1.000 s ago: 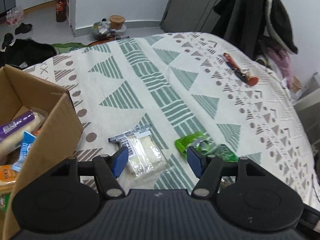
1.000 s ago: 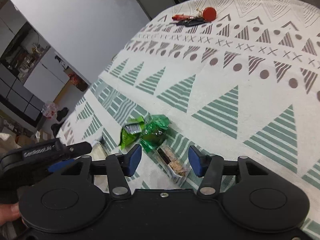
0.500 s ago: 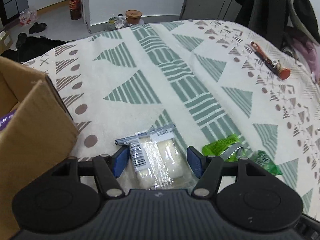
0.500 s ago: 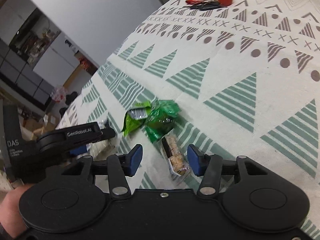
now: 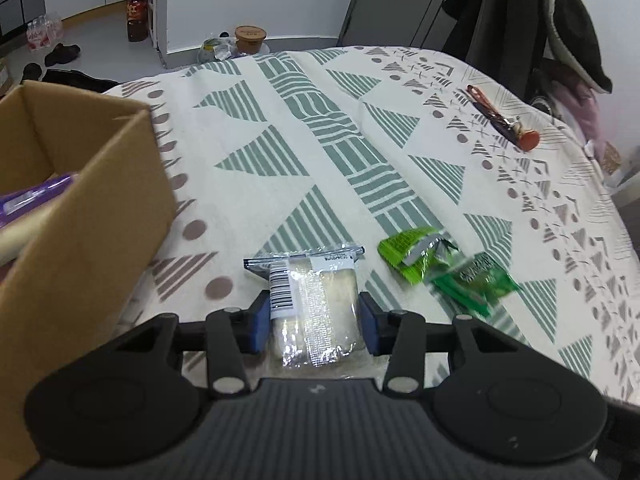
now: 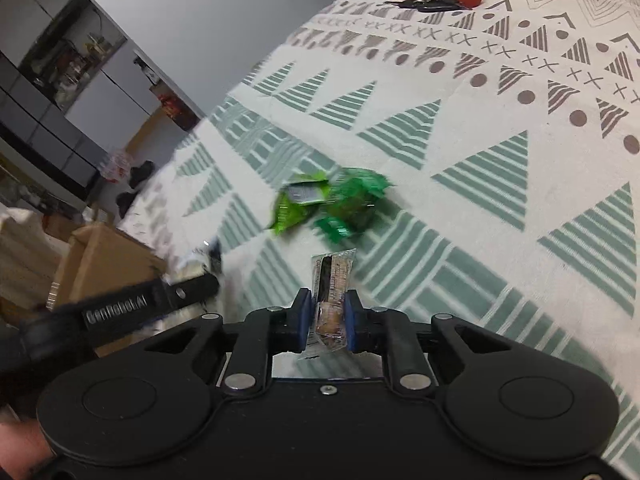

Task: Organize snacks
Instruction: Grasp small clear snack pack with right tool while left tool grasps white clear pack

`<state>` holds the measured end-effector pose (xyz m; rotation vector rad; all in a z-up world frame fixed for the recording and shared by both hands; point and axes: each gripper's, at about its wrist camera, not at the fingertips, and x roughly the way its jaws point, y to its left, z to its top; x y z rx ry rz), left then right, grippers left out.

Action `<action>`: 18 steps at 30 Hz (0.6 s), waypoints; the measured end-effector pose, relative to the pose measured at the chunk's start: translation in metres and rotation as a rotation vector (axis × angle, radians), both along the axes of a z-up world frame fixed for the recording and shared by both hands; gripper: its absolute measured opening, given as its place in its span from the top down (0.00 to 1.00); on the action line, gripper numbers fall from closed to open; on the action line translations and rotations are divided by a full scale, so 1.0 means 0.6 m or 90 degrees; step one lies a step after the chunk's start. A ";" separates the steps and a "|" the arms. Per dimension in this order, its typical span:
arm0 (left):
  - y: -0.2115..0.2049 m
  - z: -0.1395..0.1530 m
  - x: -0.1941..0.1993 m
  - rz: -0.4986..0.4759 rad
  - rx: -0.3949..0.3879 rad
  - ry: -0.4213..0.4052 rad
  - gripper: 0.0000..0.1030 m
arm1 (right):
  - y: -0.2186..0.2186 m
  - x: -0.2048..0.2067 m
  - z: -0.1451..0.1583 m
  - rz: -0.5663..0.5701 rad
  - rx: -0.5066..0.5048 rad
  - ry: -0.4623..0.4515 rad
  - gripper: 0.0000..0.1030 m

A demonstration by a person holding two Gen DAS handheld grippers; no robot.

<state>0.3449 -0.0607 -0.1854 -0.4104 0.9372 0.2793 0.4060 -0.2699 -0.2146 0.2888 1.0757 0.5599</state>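
We have both claws on snacks that lie on the patterned bed cover. The left claw has just been closing and its blue pads now press the sides of the clear pack of pale cake, near the pack's lower end, with the barcode label just inside the left pad. The right claw has also just been closing and is clenched on the slim clear-wrapped biscuit bar, gripping its near end while the far end sticks out ahead.

To do this step well, we judge that we should lift each snack straight up off the cover before swinging it across. Both wrappers are slick film, so we keep the squeeze firm but not crushing; the cake pack looks soft and will dent. The bar is held at one end, so it may droop or pivot, and we should move it slowly.

The cardboard box stands at the left, close to the left claw, with a purple-wrapped snack already inside. We carry the cake pack over the near wall first, then bring the bar, keeping the two claws apart. The green packets lie beside us and are still to be gathered.
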 end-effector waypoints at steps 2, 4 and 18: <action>0.002 0.012 -0.016 -0.007 -0.006 -0.007 0.57 | 0.001 -0.007 0.011 -0.004 0.024 0.003 0.83; 0.003 0.027 -0.032 -0.014 -0.007 -0.019 0.57 | 0.007 -0.017 0.021 -0.003 0.037 -0.002 0.83; 0.063 0.139 -0.131 -0.032 -0.015 -0.083 0.57 | 0.065 -0.081 0.118 0.008 0.066 -0.075 0.83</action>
